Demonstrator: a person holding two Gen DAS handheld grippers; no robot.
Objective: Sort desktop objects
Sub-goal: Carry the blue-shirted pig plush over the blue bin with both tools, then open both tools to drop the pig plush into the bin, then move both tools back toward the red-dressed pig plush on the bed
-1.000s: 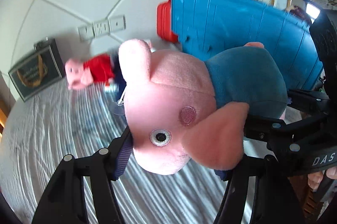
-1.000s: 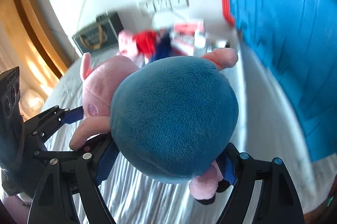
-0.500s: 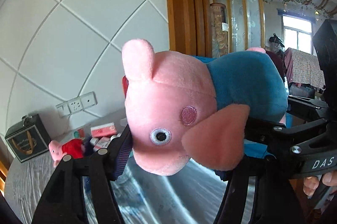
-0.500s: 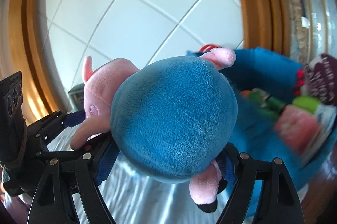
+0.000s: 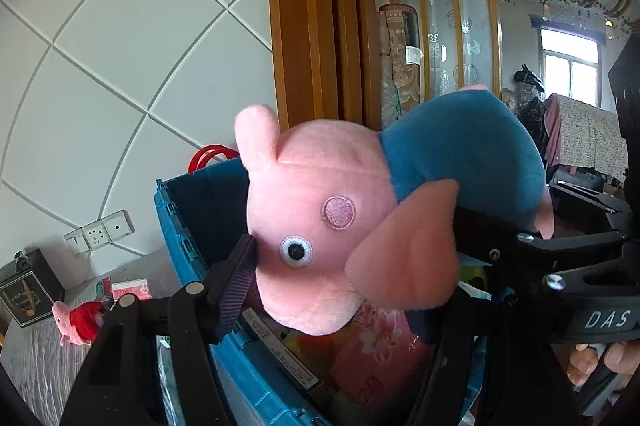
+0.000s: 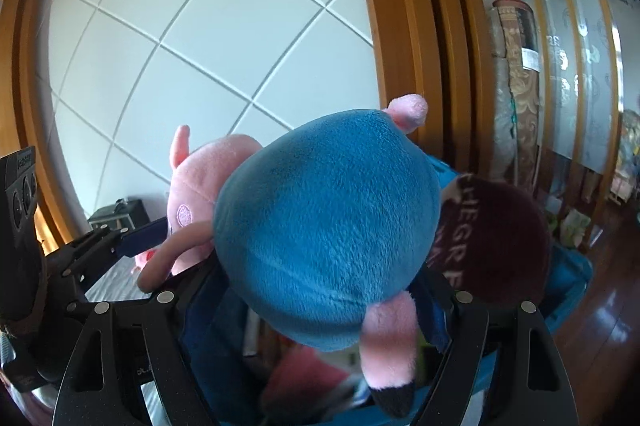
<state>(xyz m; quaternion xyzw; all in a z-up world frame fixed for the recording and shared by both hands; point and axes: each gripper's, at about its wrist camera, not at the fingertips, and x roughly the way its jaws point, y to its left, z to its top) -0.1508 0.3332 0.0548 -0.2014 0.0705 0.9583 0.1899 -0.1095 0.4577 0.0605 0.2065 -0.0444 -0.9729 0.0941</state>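
together we are holding a soft pink pig plush toy in a blue shirt [image 5: 320,226] up in the air with both tools. our left gripper [image 5: 340,290] is clamping the pink head, one purple-padded finger [image 5: 236,282] pressing against the cheek side and the other finger hidden behind the big pink snout. our right gripper [image 6: 316,306] is squeezing the round blue body [image 6: 328,226] between its two black fingers, jaws standing wide around the stuffing, with a pink foot tipped in black [image 6: 388,366] dangling in front of them. in the right wrist view the left gripper's black frame [image 6: 92,250] is showing at the left edge, gripping the head from that side.

the plush is hanging above a blue plastic storage crate [image 5: 188,226], which is sitting right under it. the crate is already holding things: a pink flowery packet [image 5: 380,350], some flat boxes, and a dark maroon round item with white letters [image 6: 492,238] near its far side. red handles [image 5: 210,155] are poking up behind the crate's rim.

a smaller pink pig plush in a red dress [image 5: 78,322] is lying on the grey striped tabletop [image 5: 36,366], well apart from the crate, near a dark box [image 5: 28,286] by the wall sockets [image 5: 100,236]. fingertips of a hand [image 5: 604,358] are showing at the lower right of the left wrist view.
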